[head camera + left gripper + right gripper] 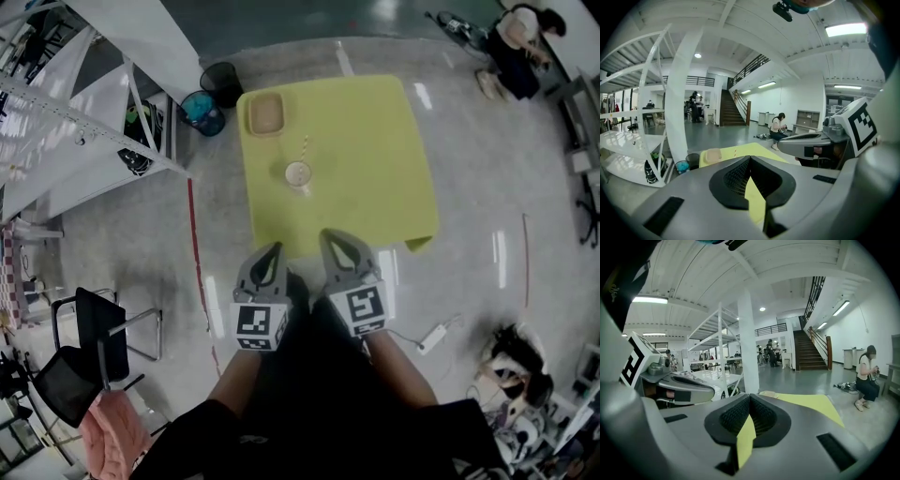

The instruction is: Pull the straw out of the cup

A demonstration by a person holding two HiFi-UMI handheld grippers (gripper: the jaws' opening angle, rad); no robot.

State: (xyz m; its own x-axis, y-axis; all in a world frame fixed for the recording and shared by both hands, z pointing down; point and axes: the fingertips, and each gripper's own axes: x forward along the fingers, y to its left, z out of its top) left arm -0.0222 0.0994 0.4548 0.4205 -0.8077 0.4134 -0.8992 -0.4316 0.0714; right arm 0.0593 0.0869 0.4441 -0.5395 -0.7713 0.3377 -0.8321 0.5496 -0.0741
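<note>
Paper cup [298, 175] stands upright on yellow-green table [375, 169], about mid-table, left of centre. Striped straw [304, 150] sits in the cup, long axis near upright, and its free end tips slightly toward the table's far edge. Tan square container [265, 114] is at the far-left corner, apart from the cup.

Left gripper [275, 248] and right gripper [330, 235] are side by side over the near table edge. Both point toward the cup, which is well ahead of the fingertips with nothing touching.

In the left gripper view, the left gripper [749, 158] has its jaw tips pressed together with nothing between. Only the straw top [735, 152] and the container [713, 155] show past them. In the right gripper view, the right gripper [749, 396] also has its tips closed and is empty.

Black bin [222, 82] and blue bin [202, 112] stand on the floor off the table's far-left corner.
</note>
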